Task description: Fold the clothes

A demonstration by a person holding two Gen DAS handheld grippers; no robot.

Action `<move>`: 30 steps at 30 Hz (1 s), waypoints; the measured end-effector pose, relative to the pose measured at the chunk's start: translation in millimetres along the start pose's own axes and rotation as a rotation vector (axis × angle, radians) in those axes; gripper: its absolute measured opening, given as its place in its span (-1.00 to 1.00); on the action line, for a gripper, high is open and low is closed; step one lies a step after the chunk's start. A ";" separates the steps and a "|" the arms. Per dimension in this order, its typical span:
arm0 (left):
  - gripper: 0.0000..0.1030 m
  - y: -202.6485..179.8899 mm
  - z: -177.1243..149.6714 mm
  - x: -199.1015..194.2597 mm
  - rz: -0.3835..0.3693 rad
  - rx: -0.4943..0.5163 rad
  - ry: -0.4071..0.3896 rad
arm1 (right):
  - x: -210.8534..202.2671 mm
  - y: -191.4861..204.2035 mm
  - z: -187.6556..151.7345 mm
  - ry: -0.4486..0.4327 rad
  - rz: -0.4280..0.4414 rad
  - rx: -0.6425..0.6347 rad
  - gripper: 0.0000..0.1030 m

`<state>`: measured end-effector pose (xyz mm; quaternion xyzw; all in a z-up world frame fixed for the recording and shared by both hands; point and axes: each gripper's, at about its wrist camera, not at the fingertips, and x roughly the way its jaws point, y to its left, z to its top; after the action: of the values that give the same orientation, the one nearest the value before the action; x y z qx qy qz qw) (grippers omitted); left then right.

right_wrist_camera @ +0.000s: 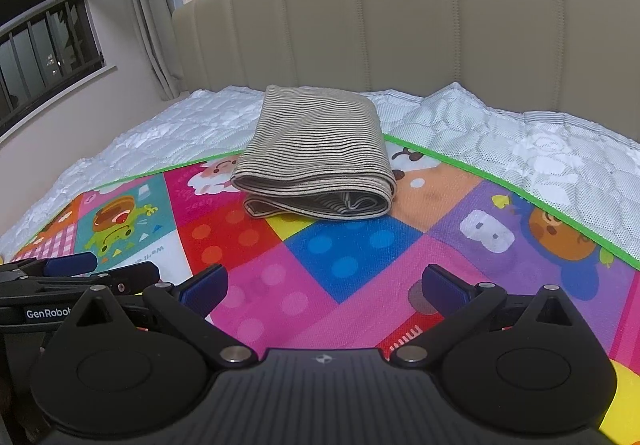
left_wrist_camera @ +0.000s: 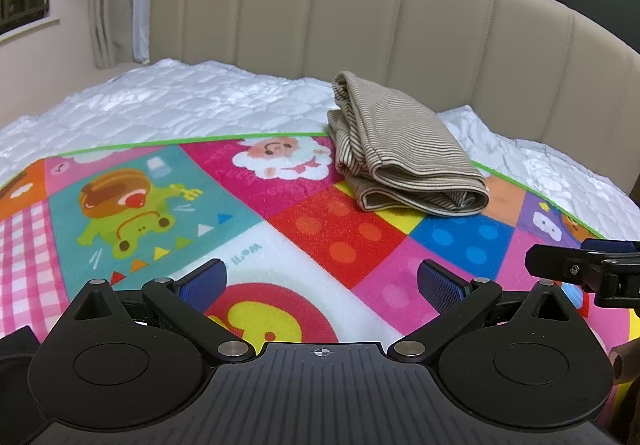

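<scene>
The grey-and-cream striped knit garment (left_wrist_camera: 404,161) lies folded into a compact stack at the far edge of the bright cartoon-patterned play mat (left_wrist_camera: 280,229), partly overhanging onto the white quilted mattress cover (left_wrist_camera: 180,101), near the beige padded headboard (left_wrist_camera: 360,25). By the look of it the folding of this piece is finished, and this is the pause between items; no other clothing shows in either view. The next move probably calls for fetching another garment, or tidying the loose layered edge facing the cameras.

The left tool (left_wrist_camera: 320,287) hovers low over the mat, level and pointed toward the headboard, its blue pads spread wide with nothing between them. The right tool (right_wrist_camera: 322,285) sits just beside it, held alike, released and empty too. Both are well apart from the stack.
</scene>
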<state>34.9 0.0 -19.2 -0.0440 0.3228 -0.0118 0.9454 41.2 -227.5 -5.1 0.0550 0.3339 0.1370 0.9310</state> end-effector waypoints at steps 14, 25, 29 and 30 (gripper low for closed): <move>1.00 -0.2 0.0 -1.0 0.002 -0.001 -0.003 | -0.6 -2.1 0.9 0.003 0.004 0.000 1.00; 1.00 0.0 0.5 -1.3 0.002 -0.004 -0.004 | -0.6 -3.3 1.3 0.002 0.006 0.002 1.00; 1.00 -0.3 0.0 -1.6 0.001 -0.005 -0.005 | -0.5 -3.4 1.4 0.004 0.006 0.001 1.00; 1.00 -0.7 -0.1 -1.7 0.001 -0.005 -0.004 | -0.5 -3.4 1.5 0.004 0.005 0.001 1.00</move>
<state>33.4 -0.6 -18.2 -0.0462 0.3209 -0.0105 0.9459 42.5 -231.0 -4.3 0.0563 0.3357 0.1394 0.9299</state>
